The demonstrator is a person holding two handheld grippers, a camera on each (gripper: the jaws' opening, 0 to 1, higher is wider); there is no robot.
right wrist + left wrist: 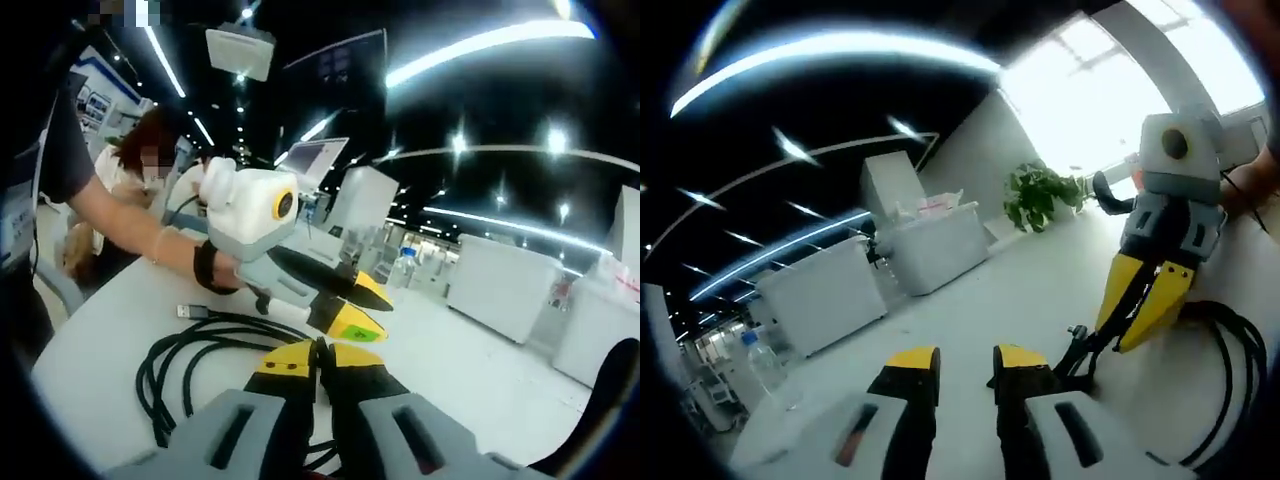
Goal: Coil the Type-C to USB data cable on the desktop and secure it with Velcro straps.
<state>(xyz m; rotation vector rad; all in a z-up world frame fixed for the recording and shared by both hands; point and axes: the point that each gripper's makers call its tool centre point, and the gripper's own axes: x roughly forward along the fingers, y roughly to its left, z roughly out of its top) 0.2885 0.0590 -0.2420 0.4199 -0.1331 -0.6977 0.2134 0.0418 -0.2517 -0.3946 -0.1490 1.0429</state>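
Crowding your worktop (480, 370): far water bottle (403, 266), looped black cable (190, 360); right gripper (318, 352) clenched on it, left gripper (966, 361) released.

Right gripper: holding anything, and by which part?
The right gripper is shut on the black cable, on a strand near the coil's edge; the left gripper holds nothing.

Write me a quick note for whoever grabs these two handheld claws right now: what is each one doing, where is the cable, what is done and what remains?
Left gripper: jaws slightly apart, holding nothing, hovering over the white desk.
Right gripper: jaws closed; whether the cable is pinched between them cannot be told.
Black cable: lies in loose loops on the desk beside the right gripper, USB plug sticking out free.
Done: rough coiling.
Left: tidy the loops and strap them. I cannot make out a Velcro strap.
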